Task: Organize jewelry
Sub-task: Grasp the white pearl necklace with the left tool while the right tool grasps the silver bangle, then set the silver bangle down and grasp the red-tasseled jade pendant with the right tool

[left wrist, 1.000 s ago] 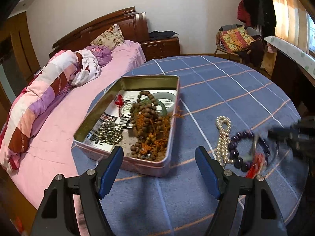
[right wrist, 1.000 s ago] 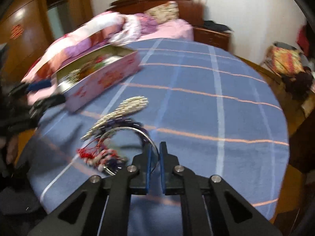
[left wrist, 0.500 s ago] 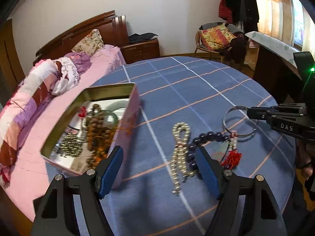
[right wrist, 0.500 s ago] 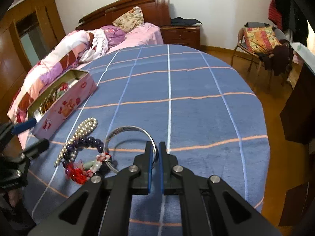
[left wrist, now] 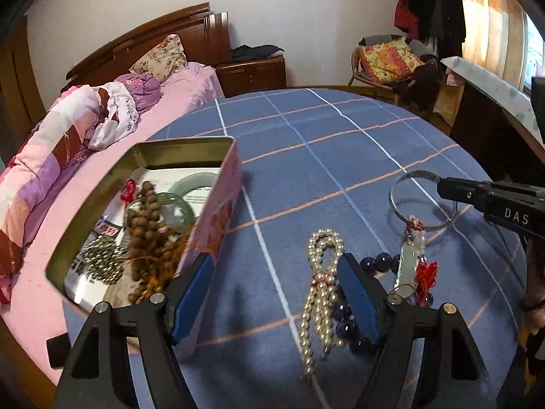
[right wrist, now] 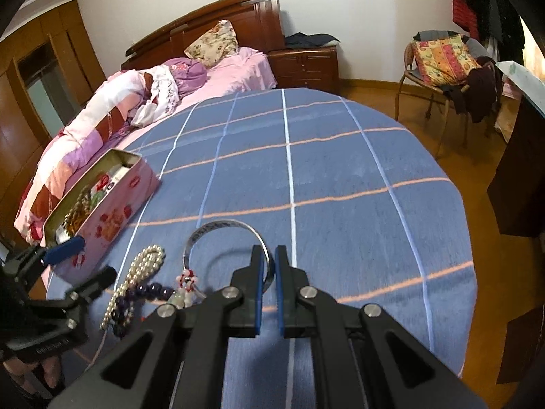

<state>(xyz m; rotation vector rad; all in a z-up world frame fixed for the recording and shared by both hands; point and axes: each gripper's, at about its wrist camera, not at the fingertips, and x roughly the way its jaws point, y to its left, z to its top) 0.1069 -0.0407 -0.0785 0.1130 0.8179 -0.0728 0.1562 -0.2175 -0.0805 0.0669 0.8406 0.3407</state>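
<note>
My right gripper (right wrist: 269, 255) is shut on the rim of a silver bangle (right wrist: 221, 226), held just above the blue checked cloth with its shadow underneath. In the left wrist view the bangle (left wrist: 402, 184) sits at the right gripper (left wrist: 442, 187) tip. A pale pendant with a red tassel (left wrist: 425, 272) lies at the bangle's near edge; whether it hangs on it I cannot tell. My left gripper (left wrist: 274, 266) stands open over a pearl strand (left wrist: 322, 272) and a purple bead bracelet (left wrist: 381, 260). To their left, a pink tin (left wrist: 218, 211) holds brown wooden beads (left wrist: 146, 225) and a green bangle (left wrist: 190, 184).
A bed with a pink quilt (left wrist: 51, 156) borders the round table on the left. A chair with a patterned cushion (right wrist: 442, 58) stands at the back right, and a dark cabinet (right wrist: 517, 184) at the right. The table's near and right edges drop to a wooden floor.
My left gripper has swung right, from facing the tin to over the pearl strand. My right gripper has rolled level and drawn the bangle off the pile of beads.
</note>
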